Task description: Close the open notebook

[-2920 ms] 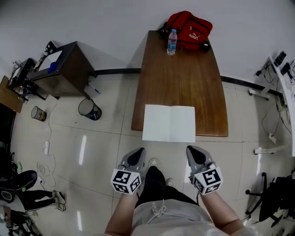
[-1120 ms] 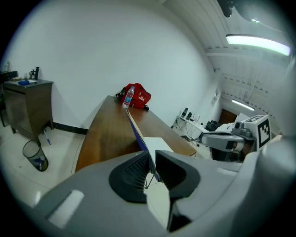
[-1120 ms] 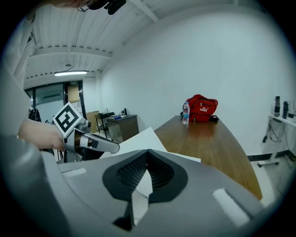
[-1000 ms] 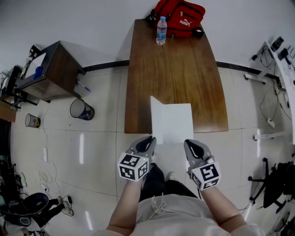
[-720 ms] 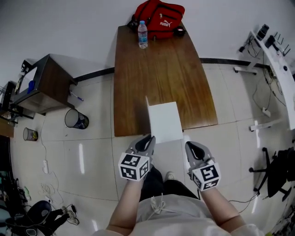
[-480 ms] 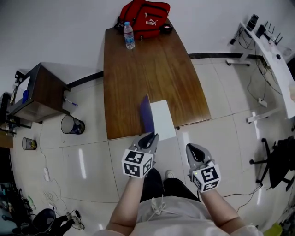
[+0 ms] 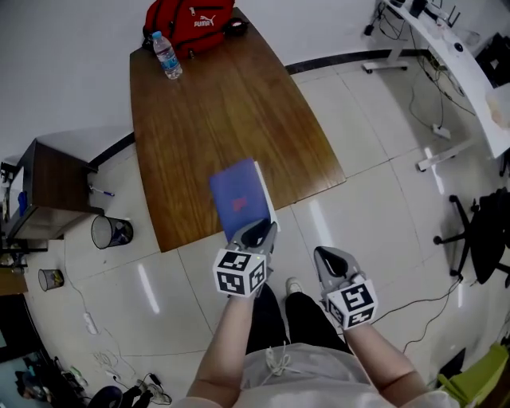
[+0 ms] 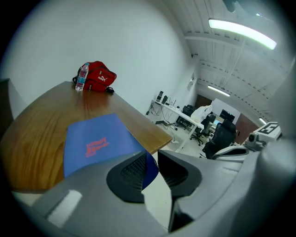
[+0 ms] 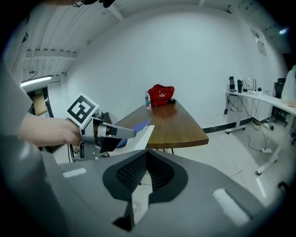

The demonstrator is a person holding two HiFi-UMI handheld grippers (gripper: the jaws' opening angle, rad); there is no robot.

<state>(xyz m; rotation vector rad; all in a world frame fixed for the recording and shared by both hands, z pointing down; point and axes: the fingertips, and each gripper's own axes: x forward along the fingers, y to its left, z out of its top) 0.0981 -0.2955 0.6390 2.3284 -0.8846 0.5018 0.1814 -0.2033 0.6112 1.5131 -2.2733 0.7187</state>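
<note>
Notebook (image 7: 239, 199): blue cover, red print, lying left of frame centre at the near edge of the table (image 7: 215, 103), white pages showing beneath. Left gripper (image 7: 256, 233): jaws opening, cover corner between them. Right gripper (image 7: 331, 260): jaws resting together, empty.

The notebook (image 7: 239, 201), earlier open on white pages, now shows its blue cover.

The notebook (image 7: 239, 199) is blue with red print, the table (image 7: 207, 103) brown wood-grain, the bag (image 7: 187, 22) red.

Notebook (image 7: 237, 199) edge behind left tongs (image 7: 257, 233), cover print blurred
</note>
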